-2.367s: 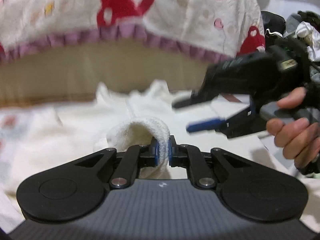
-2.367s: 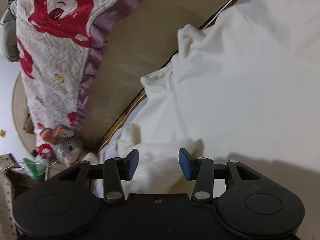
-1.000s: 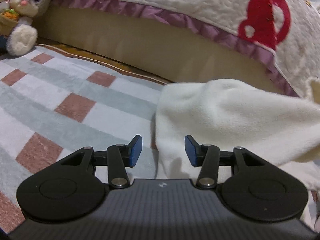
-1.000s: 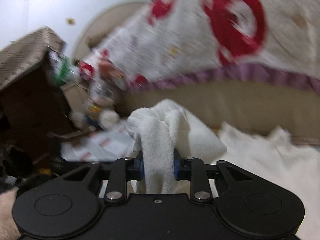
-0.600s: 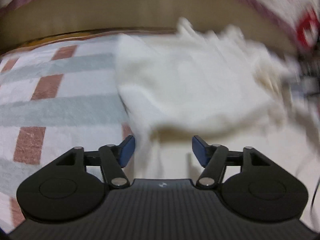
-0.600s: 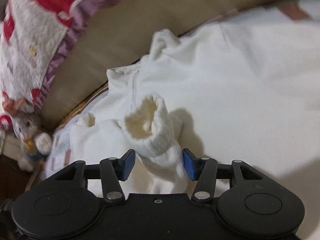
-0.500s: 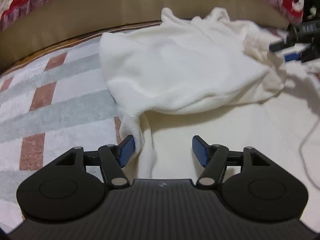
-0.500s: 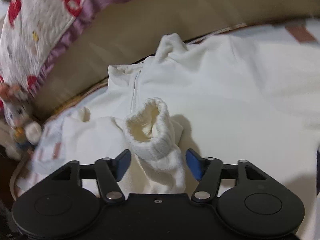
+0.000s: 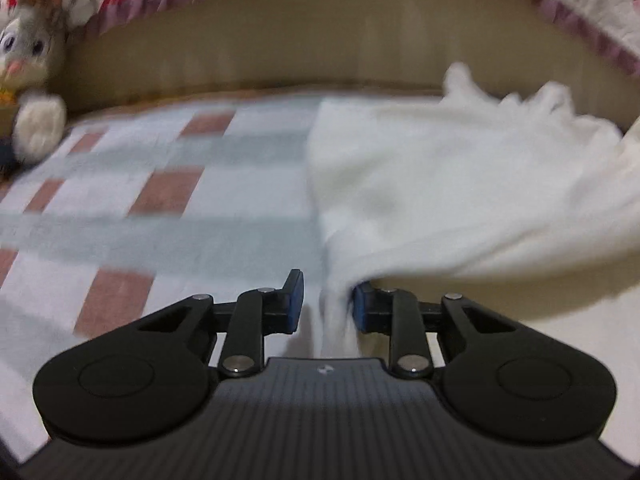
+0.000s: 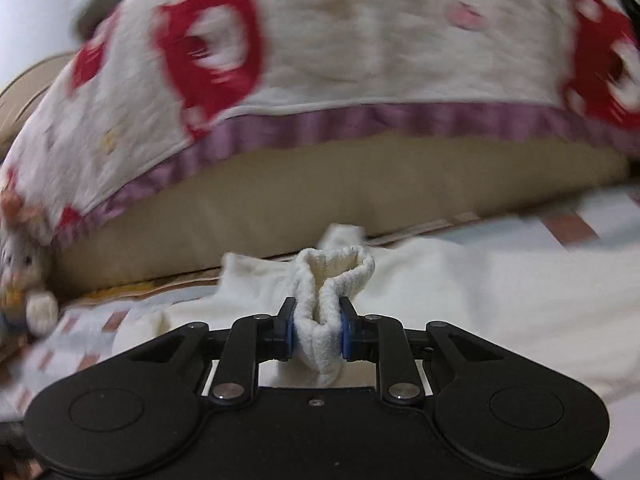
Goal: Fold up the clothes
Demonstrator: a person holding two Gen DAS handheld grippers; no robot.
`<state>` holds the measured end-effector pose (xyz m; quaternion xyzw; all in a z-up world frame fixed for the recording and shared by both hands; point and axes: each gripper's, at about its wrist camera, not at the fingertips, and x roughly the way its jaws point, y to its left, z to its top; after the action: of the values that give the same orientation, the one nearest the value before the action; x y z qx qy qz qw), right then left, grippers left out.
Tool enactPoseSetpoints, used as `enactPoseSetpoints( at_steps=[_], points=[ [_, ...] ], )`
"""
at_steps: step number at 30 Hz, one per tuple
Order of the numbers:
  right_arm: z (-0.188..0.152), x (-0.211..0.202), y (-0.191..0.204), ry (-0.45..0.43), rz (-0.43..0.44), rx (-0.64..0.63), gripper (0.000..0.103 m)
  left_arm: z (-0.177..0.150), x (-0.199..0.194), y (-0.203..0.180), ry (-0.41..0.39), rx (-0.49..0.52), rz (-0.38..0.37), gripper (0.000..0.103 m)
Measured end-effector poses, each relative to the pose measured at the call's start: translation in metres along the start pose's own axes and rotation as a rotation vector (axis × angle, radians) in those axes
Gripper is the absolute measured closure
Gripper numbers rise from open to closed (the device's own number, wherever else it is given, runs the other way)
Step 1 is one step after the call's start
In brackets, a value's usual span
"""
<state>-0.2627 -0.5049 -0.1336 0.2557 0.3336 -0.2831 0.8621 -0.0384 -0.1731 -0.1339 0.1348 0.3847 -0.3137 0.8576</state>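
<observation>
A home bedroom. A checked blanket (image 9: pixel 160 200) covers the bed, a quilt (image 10: pixel 360 40) drapes its headboard (image 9: pixel 320 48). A plush rabbit (image 9: pixel 28 80) sits beside.

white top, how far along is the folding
Early. Nothing looks finished: the white top lies rumpled on the checked blanket, with no tidy fold visible. In hand: the right gripper is shut on the ribbed cuff; the left gripper has a fabric edge between its jaws, a gap showing at one pad. Left: sleeves in, body folded.
</observation>
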Motion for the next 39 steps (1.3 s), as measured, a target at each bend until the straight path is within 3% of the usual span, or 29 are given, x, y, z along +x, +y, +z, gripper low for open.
enactPoseSetpoints(
  at_steps=[2,5,6,8,10,12,14,17,19,20,23,25,27,28,30,34,37,39],
  points=[
    [0.001,-0.005,-0.015,0.021,-0.018,0.047,0.079,-0.003,0.0,0.009,0.027,-0.067,-0.041,0.078],
    [0.002,-0.013,-0.036,0.053,-0.046,0.117,0.075,-0.005,-0.004,0.003,0.03,-0.03,-0.019,0.079],
    [0.001,-0.014,-0.038,0.054,-0.093,0.104,0.074,-0.006,-0.005,0.0,0.036,-0.013,-0.01,0.079],
    [-0.005,-0.02,-0.025,-0.007,-0.281,-0.013,0.067,-0.007,-0.004,-0.003,0.054,0.0,-0.005,0.079],
    [0.001,-0.03,-0.025,-0.045,-0.31,-0.009,0.064,-0.008,-0.006,-0.001,0.061,0.0,0.006,0.076],
    [0.015,-0.039,-0.032,-0.067,-0.224,0.094,0.062,-0.007,-0.01,0.006,0.067,-0.026,-0.015,0.075],
    [0.039,-0.037,-0.031,-0.054,-0.061,0.185,0.06,-0.007,-0.017,0.012,0.069,-0.062,-0.052,0.075],
    [0.085,-0.02,-0.014,0.046,0.189,0.195,0.06,-0.003,-0.033,0.023,0.028,-0.109,-0.146,0.075],
    [0.114,-0.004,0.004,0.144,0.299,0.16,0.061,0.003,-0.054,0.027,-0.053,-0.119,-0.242,0.074],
    [0.126,0.003,0.016,0.201,0.283,0.111,0.061,0.006,-0.068,0.025,-0.127,-0.102,-0.288,0.072],
    [0.142,0.013,0.053,0.381,0.073,-0.181,0.061,0.01,-0.095,0.018,-0.295,-0.067,-0.381,0.055],
    [0.138,0.009,0.074,0.494,-0.062,-0.422,0.061,0.011,-0.086,0.012,-0.3,-0.072,-0.397,0.055],
    [0.127,-0.005,0.076,0.525,-0.032,-0.57,0.06,0.009,-0.075,0.009,-0.266,-0.072,-0.371,0.055],
    [0.123,-0.009,0.071,0.53,-0.006,-0.594,0.054,0.008,-0.07,0.009,-0.25,-0.073,-0.355,0.055],
    [0.113,-0.008,0.046,0.536,0.049,-0.539,0.046,0.006,-0.059,0.007,-0.219,-0.073,-0.323,0.055],
    [0.074,0.012,-0.02,0.445,0.125,-0.314,0.045,0.001,-0.039,0.005,-0.157,-0.074,-0.26,0.055],
    [0.051,0.03,-0.056,0.372,0.188,-0.119,0.046,0.012,-0.027,0.011,-0.156,-0.133,-0.224,0.051],
    [0.053,0.038,-0.062,0.369,0.185,-0.119,0.043,0.028,-0.014,0.012,-0.145,-0.148,-0.207,0.049]
  ],
)
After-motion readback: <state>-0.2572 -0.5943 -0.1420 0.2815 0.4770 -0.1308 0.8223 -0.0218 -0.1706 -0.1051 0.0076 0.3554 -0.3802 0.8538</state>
